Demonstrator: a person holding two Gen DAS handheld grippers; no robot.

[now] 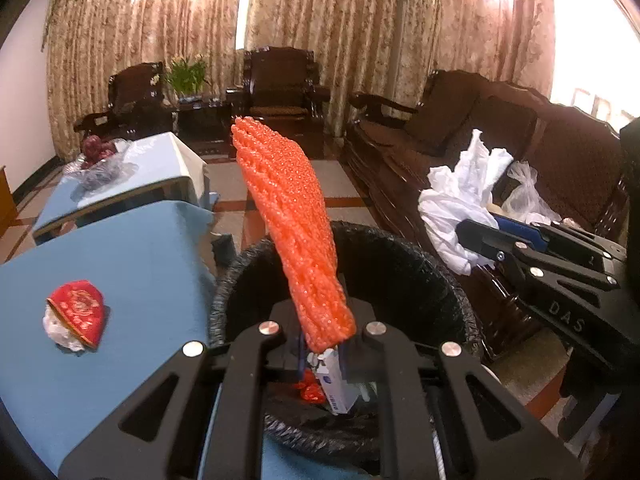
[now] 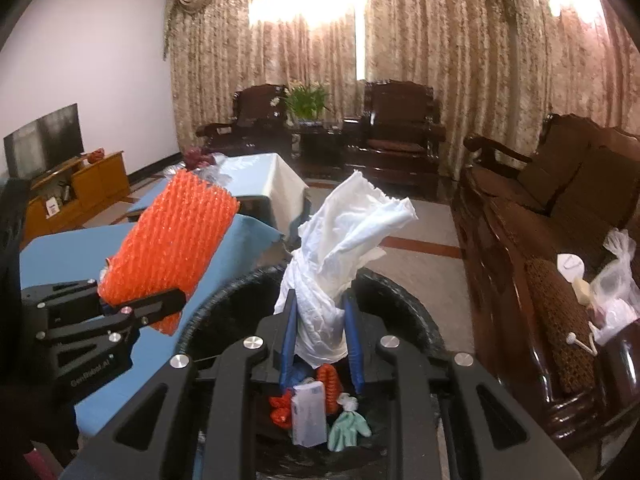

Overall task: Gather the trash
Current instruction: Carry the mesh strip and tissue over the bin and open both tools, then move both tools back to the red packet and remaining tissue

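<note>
Two pieces of trash are in my grippers, and both hang over the black-lined trash bin (image 1: 400, 264). My left gripper (image 1: 326, 350) has its jaws clamped on the lower end of an orange foam fruit net (image 1: 292, 232); the net's long axis stands up and away from the jaws, leaning slightly left in the left wrist view, so its free end is the high end. My right gripper (image 2: 320, 344) has its blue pads (image 2: 289, 336) pressed on the bottom of a crumpled white paper towel (image 2: 340, 256), which likewise sticks up out of the jaws.

What matters for the drop, as I judge it, is that the bin's opening lies directly below and ahead of both sets of jaws. In the right wrist view I see the bin's contents right under my fingers: a small white box (image 2: 308, 412), more orange netting and a pale green scrap. The left gripper sits nearer the bin's table-side rim, so the net could tip outward there when released; the right one looks more centred.

Further out, a red wrapper with white plastic (image 1: 76, 314) lies on the blue tablecloth (image 1: 140, 264), well apart from the bin, on the left hand's side. White bags (image 1: 464, 200) sit on the dark wooden sofa (image 1: 560, 160) to the right.
</note>
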